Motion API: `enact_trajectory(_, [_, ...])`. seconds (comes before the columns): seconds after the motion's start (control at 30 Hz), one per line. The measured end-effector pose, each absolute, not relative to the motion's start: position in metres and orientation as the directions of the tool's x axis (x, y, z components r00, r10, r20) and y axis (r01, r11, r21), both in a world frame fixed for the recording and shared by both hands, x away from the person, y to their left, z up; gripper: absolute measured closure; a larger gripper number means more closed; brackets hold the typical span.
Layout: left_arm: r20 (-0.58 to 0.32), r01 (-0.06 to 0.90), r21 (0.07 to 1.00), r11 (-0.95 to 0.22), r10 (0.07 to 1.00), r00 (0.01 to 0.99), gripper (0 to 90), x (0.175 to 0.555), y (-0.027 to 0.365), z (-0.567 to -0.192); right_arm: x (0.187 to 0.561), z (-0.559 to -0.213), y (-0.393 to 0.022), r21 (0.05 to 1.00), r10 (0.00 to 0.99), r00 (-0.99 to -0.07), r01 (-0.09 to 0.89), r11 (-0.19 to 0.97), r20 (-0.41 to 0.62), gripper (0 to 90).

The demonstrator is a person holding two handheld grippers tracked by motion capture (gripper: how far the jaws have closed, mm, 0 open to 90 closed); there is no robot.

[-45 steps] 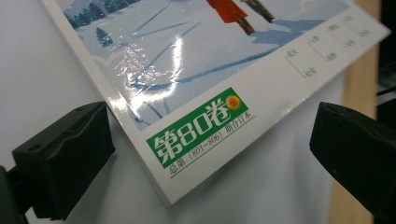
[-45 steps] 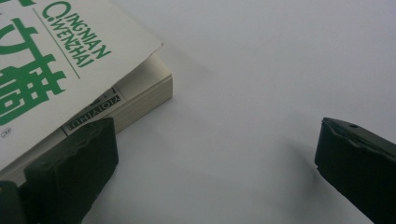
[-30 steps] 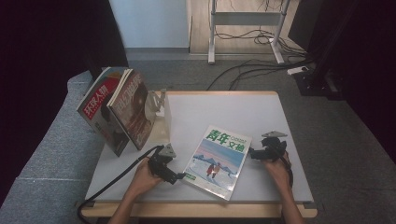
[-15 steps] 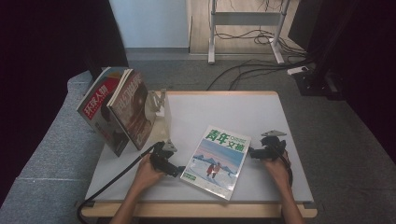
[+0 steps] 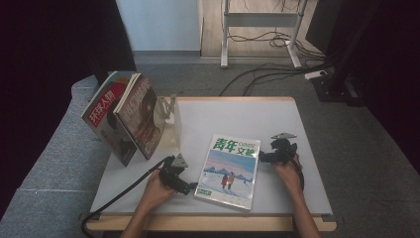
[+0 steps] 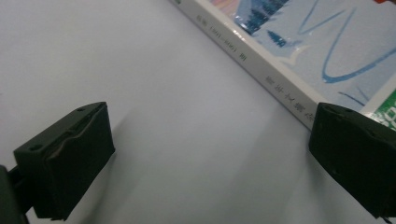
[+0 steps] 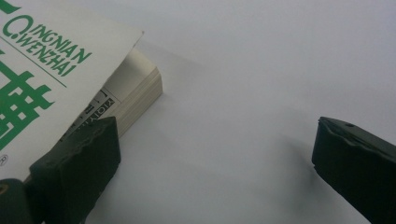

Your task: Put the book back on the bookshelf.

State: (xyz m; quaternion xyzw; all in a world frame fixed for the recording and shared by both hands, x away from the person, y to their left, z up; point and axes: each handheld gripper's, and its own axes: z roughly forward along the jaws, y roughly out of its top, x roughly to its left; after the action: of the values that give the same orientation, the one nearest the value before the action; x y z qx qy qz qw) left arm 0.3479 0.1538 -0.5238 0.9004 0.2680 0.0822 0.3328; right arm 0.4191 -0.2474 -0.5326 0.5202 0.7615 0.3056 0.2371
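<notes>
Magazine (image 5: 229, 167) lies flat on table (image 5: 277, 119), near front edge. Left gripper (image 5: 185, 188) jaws wide, beside its spine; right gripper (image 5: 263, 157) jaws wide at its far right corner, cover lifted slightly. Behind, books (image 5: 124, 116) lean in a stand (image 5: 171, 124).

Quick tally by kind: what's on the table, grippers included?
Magazines lying flat: 1, the snowy-blue-cover magazine with green title
Magazines standing in the rack: 2, red-cover magazine and brown-cover magazine
Racks: 1, cream bookstand
Handheld grippers: 2, left gripper and right gripper, both open
Total: 6
</notes>
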Motion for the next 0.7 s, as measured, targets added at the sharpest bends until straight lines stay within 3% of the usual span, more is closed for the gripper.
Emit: enact_trajectory(0.7, [-0.058, 0.366, 0.682, -0.633, 0.452, 0.890, 0.0, 0.328, 0.137, -0.525, 0.446, -0.534, -0.226, 0.717, 0.934, -0.357, 0.649, 0.254, -0.008, 4.8])
